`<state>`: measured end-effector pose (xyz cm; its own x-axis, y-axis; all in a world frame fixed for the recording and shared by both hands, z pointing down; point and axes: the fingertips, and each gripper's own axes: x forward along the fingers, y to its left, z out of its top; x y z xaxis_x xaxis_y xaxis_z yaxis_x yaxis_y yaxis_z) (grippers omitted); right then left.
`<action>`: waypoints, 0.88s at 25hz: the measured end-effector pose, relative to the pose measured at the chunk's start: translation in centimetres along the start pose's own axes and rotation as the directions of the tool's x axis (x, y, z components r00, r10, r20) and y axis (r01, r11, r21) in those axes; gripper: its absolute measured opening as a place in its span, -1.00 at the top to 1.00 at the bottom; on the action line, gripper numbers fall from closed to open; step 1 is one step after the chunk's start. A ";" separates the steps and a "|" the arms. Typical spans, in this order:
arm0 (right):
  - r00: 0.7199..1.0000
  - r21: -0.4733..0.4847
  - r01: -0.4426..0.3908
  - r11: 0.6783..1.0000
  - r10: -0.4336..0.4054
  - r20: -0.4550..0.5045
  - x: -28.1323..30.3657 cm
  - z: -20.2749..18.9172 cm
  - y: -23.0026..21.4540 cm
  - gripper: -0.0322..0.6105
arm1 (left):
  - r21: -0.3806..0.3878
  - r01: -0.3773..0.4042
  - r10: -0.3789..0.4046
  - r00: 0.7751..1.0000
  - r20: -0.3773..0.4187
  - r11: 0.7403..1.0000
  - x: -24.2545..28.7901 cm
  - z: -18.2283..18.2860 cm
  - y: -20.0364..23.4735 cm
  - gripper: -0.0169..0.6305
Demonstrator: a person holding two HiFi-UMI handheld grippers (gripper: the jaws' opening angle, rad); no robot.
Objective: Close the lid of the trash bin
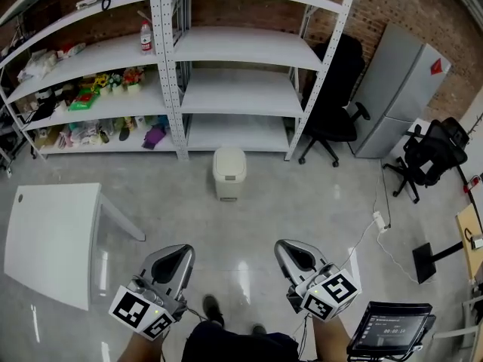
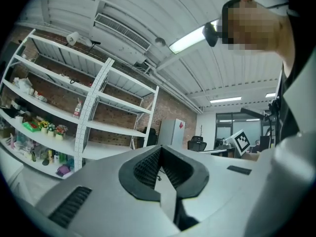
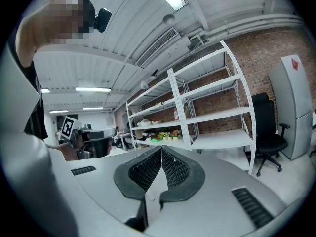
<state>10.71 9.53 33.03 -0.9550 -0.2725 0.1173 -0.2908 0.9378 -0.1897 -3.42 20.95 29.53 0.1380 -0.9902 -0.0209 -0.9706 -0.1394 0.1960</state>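
Spanning the brick back wall: white metal shelving (image 1: 241, 59) in two bays, the left bay's shelves crowded with small goods.
Grey tall cabinet (image 1: 400, 89): right of the shelving, by the same wall, with a red mark near its top.
White tabletop (image 1: 49, 240): left of the person, well apart from the shelving.
Office chairs, black, two: one chair (image 1: 336, 89) between shelving and cabinet, a second chair (image 1: 434, 153) further right.
Trash bin (image 1: 229, 172): cream, standing on the grey floor (image 1: 302, 202) just in front of the shelving's middle upright. Its lid looks to lie flat on top. It is well apart from both grippers, ahead of them and between their lines.
Left gripper (image 1: 177, 253): held low before the person, pointing towards the shelving, jaws drawn together with nothing between them.
Right gripper (image 1: 290, 249): beside the left one and apart from it, pointing the same way, jaws likewise together and empty.
Screen on a stand (image 1: 389, 326): at the person's right, lit.
Power strip (image 1: 379, 219): white, on the floor, with its cable trailing towards the person.
Bottle (image 1: 146, 38): upright on a shelf of the left bay, red label
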 end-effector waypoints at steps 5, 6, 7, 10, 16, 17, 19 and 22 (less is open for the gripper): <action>0.999 0.016 -0.031 0.999 0.031 0.009 -7.0 -1.7 -0.7 0.87 | 0.027 -0.028 0.029 0.999 -0.035 0.999 -1.0 -1.6 -7.2 0.94; 0.999 0.020 -0.038 0.999 0.038 0.004 -8.3 -2.1 -0.8 0.87 | 0.026 -0.038 0.040 0.998 -0.044 0.999 -1.2 -2.0 -8.5 0.94; 0.999 0.024 -0.043 0.999 0.043 -0.003 -9.5 -2.4 -1.0 0.87 | 0.021 -0.049 0.050 0.997 -0.052 0.999 -1.5 -2.3 -9.8 0.94; 0.998 0.024 -0.053 0.998 0.053 -0.016 -12.2 -2.7 -1.0 0.87 | 0.013 -0.073 0.074 0.994 -0.076 0.997 -2.6 -3.0 -13.0 0.94; 0.997 0.007 -0.070 0.998 0.070 0.010 -15.4 -2.1 2.5 0.87 | 0.028 -0.086 0.089 0.991 -0.102 0.996 -6.7 -3.3 -16.1 0.94; 0.998 0.004 -0.067 0.998 0.067 0.017 -15.9 -2.0 3.2 0.87 | 0.033 -0.077 0.080 0.992 -0.100 0.997 -7.5 -3.3 -16.5 0.94; 0.998 -0.006 -0.052 0.999 0.052 0.025 -16.7 -1.8 4.9 0.87 | 0.042 -0.054 0.058 0.994 -0.094 0.998 -9.1 -3.4 -17.2 0.94; 1.000 -0.022 -0.012 1.000 0.013 0.024 -18.0 -2.1 8.4 0.87 | 0.022 -0.018 0.019 0.997 -0.075 1.000 -12.8 -3.8 -17.9 0.94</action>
<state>25.60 22.75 31.40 -0.9597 -0.2656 0.0918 -0.2778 0.9456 -0.1692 12.88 36.18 30.05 0.1336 -0.9894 0.0561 -0.9771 -0.1221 0.1744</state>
